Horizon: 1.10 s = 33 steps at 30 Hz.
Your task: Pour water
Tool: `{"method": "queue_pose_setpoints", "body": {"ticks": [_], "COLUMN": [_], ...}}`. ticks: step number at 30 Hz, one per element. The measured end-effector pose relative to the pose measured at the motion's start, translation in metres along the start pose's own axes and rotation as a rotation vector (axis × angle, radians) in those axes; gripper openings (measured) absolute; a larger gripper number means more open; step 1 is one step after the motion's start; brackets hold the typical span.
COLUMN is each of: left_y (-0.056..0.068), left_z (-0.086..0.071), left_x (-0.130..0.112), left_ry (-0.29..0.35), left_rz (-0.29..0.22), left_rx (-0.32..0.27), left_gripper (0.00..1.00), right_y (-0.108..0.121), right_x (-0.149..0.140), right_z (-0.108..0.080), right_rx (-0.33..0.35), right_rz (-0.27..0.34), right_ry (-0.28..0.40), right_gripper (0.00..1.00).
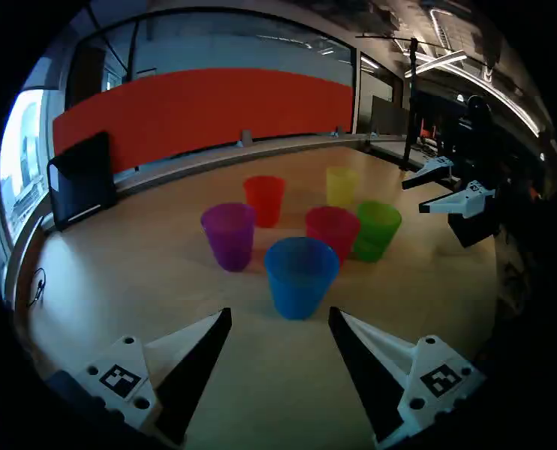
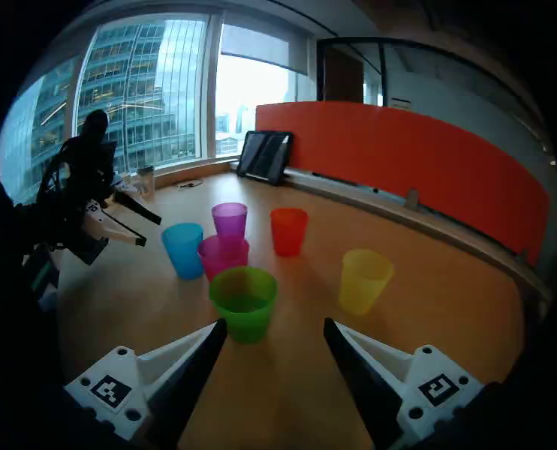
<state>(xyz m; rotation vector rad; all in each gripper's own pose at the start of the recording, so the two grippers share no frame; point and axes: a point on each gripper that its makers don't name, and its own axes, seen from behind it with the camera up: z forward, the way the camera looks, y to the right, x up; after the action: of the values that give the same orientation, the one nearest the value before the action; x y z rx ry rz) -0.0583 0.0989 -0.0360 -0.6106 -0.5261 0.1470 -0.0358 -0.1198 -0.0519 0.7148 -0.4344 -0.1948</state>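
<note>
Here, six cups stand upright in a loose cluster on the desk (image 1: pixel 128 285). In the left gripper view, the blue cup (image 1: pixel 301 276) is nearest, just ahead of the left hand-held gripper (image 1: pixel 278 312), whose fingers are spread wide and hold nothing. Behind it are the purple cup (image 1: pixel 229 235), the pink cup (image 1: pixel 332 229) and the green cup (image 1: pixel 376 229), the last two touching or nearly so. The orange cup (image 1: pixel 264 199) and the yellow cup (image 1: pixel 341 186) stand farthest back. The right hand-held gripper (image 2: pixel 275 324) is released too, empty, with the green cup just ahead of its left finger. I cannot tell whether any cup holds water. A dark screen (image 2: pixel 263 155) leans at the desk's far edge.
</note>
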Motion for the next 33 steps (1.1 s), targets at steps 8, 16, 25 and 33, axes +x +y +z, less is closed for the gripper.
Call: {"method": "queue_pose_setpoints", "body": {"ticks": [8,16,25,33], "left_y": [-0.031,-0.054,-0.074,-0.089], "left_z": [-0.022,-0.049,-0.080,-0.096], "left_x": [0.031,0.060,0.079,0.081], "left_ry": [0.156,0.304,0.442,0.479], "left_rz": [-0.006,-0.008,-0.046,-0.060], "left_rx": [0.144,0.301,0.462,0.572], "left_gripper": [0.96,0.96,0.96,0.96], "right_y": [0.028,0.060,0.089,0.108], "right_x": [0.033,0.070,0.084,0.091], "right_z": [-0.016,-0.032,-0.048,-0.066], "right_rx": [-0.117,-0.275,-0.456,-0.596], "right_rz": [0.064,0.064,0.086,0.144], "right_ry": [0.132,0.273,0.369,0.429], "right_gripper": [1.00,1.00,1.00,1.00]}}
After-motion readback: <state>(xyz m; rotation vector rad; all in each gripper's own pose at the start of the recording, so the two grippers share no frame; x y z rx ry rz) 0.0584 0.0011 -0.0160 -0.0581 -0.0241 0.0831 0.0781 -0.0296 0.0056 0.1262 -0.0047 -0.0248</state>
